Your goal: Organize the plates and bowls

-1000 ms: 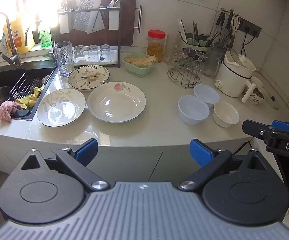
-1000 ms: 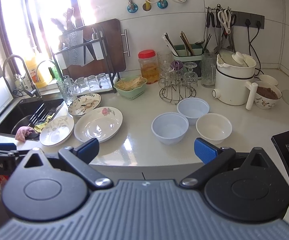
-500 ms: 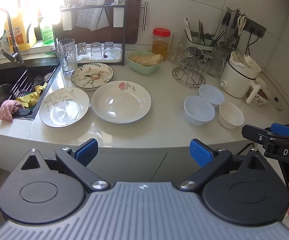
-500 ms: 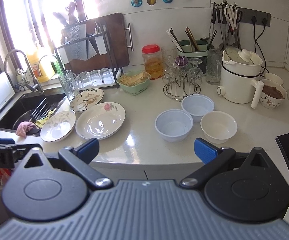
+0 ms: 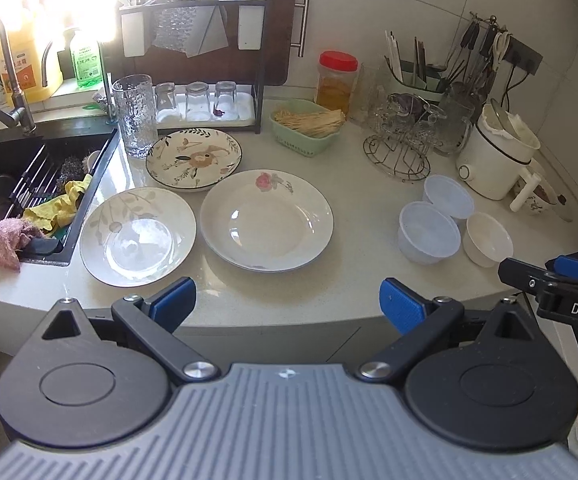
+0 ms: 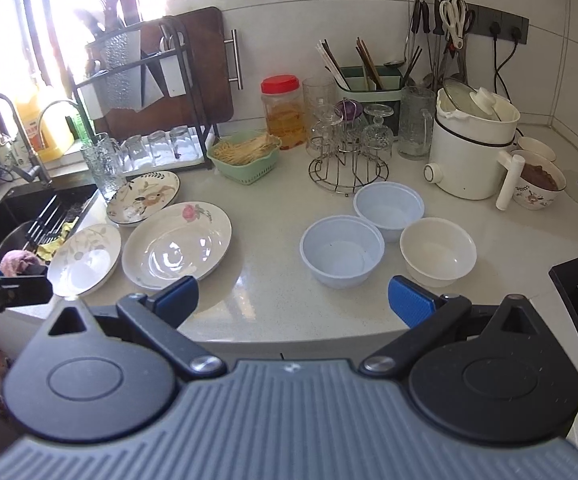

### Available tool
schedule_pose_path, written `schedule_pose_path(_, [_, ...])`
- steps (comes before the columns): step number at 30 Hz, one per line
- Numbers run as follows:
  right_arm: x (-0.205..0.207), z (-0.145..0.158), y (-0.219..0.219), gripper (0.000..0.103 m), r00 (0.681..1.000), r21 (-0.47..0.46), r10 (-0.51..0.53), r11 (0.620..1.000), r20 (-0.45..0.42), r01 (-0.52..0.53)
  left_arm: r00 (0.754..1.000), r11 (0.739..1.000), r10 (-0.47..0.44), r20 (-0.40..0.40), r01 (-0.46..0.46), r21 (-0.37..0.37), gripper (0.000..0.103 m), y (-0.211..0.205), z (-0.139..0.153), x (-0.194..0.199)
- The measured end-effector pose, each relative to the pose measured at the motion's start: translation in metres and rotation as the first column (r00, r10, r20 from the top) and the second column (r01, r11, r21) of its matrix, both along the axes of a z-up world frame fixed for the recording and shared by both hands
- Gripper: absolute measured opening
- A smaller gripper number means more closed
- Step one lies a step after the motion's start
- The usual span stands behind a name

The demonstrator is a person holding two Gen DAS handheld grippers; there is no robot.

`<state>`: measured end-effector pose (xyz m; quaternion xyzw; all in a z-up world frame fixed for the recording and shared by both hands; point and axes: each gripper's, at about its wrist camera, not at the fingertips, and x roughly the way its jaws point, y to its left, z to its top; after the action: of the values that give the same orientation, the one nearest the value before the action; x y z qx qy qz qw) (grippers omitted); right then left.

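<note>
White letters "DAS" showed on the right claw [image 5: 549,276]. Both it and the left claw [image 5: 287,300] hovered released at the near desk [image 5: 369,280] edge. Three floral plates, largest a white rose-printed plate [image 5: 267,220], lay left; three pale bowls, nearest a bluish plastic bowl [image 6: 341,252], clustered right.

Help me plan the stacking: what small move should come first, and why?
Probably bring the open left gripper forward to the leaf plate: it lies nearest, apart from the rose plate, and nothing is stacked yet.
</note>
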<state>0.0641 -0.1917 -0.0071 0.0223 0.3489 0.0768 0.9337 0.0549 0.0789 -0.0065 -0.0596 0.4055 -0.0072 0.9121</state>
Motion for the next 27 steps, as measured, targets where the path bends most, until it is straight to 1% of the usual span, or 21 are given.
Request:
schedule_pose_path(4, [0.008, 0.001, 0.018, 0.103, 1.000, 0.007, 0.004, 1.000, 0.009, -0.004, 1.000, 1.000, 0.008, 0.007, -0.008, -0.005, 0.100, 0.023, -0.005, 0.012])
schedule_pose_path(8, [0.017, -0.002, 0.039, 0.103, 1.000, 0.013, 0.003, 1.000, 0.013, -0.003, 1.000, 1.000, 0.023, -0.001, -0.023, -0.012, 0.100, 0.046, -0.016, 0.023])
schedule_pose_path(12, [0.029, -0.013, 0.063, 0.103, 1.000, 0.006, 0.004, 1.000, -0.001, -0.004, 0.998, 0.998, 0.057, -0.020, -0.058, -0.021, 0.100, 0.077, -0.027, 0.037])
schedule_pose_path(14, [0.033, -0.019, 0.075, 0.103, 1.000, 0.016, 0.024, 1.000, 0.000, -0.024, 0.998, 0.998, 0.066, -0.020, -0.067, -0.018, 0.100, 0.092, -0.031, 0.042])
schedule_pose_path(17, [0.042, -0.029, 0.097, 0.103, 0.999, 0.001, 0.040, 0.999, 0.003, -0.040, 0.996, 0.997, 0.082, -0.020, -0.083, -0.009, 0.100, 0.117, -0.037, 0.050])
schedule_pose_path(20, [0.052, -0.038, 0.119, 0.103, 0.998, 0.017, 0.060, 0.998, -0.006, -0.060, 0.996, 0.996, 0.081, -0.023, -0.082, -0.023, 0.100, 0.144, -0.043, 0.059])
schedule_pose_path(23, [0.059, -0.043, 0.138, 0.103, 0.997, 0.047, 0.073, 0.996, -0.014, -0.072, 0.996, 0.997, 0.079, -0.044, -0.080, -0.020, 0.100, 0.168, -0.053, 0.074])
schedule_pose_path(27, [0.069, -0.051, 0.165, 0.103, 0.998, 0.060, 0.051, 0.997, -0.030, -0.049, 0.996, 0.998, 0.062, -0.070, -0.063, -0.023, 0.100, 0.200, -0.069, 0.094])
